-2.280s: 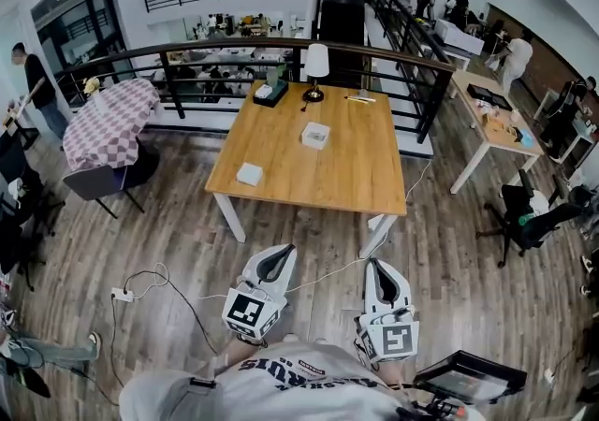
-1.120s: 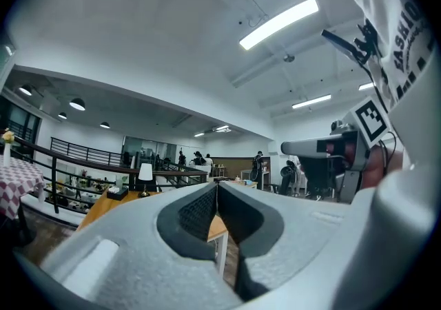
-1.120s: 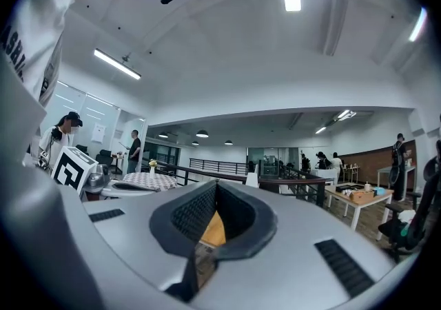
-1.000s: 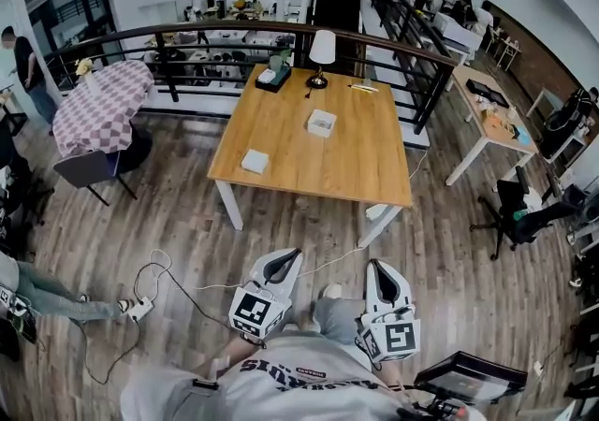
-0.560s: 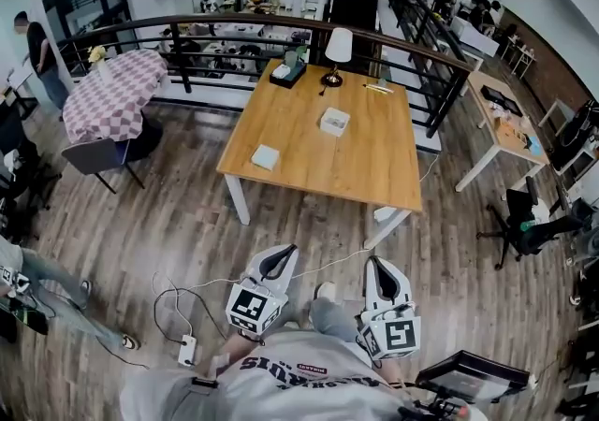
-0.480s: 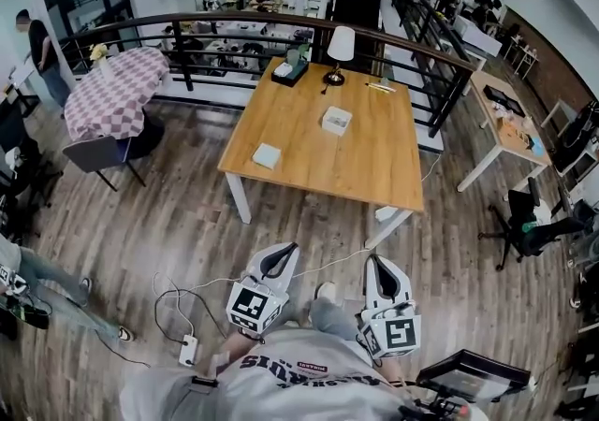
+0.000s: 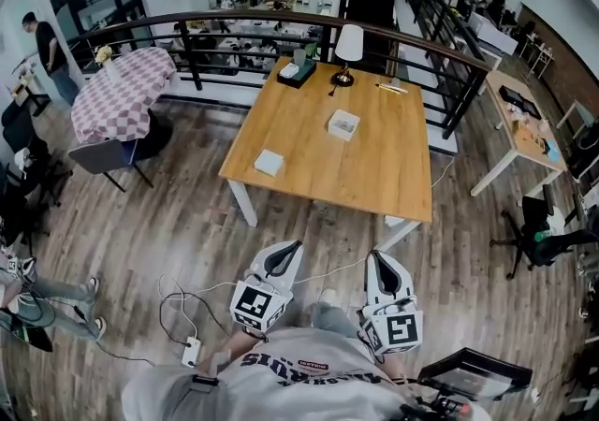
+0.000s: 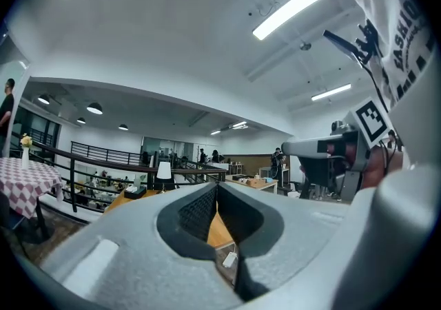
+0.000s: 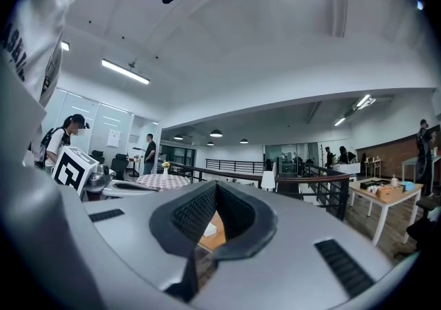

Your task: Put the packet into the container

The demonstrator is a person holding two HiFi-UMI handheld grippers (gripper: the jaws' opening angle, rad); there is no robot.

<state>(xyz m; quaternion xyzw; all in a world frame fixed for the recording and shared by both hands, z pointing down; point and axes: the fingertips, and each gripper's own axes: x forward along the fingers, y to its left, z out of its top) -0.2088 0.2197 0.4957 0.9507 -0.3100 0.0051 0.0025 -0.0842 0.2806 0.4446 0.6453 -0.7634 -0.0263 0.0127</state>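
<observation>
- left hand-held gripper (image 7: pixel 288 249): jaws pressed together, nothing between them.
- packet (image 7: pixel 269 163): flat white square on the wooden surface (image 7: pixel 374 176), well ahead of both grippers and out of reach. Probably light, thin and pliant; best pinched at one edge.
- container (image 7: pixel 343 124): small white box, farther ahead, apart from the packet. Contents too small to tell.
- right hand-held gripper (image 7: pixel 378 260): jaws together, empty.
</observation>
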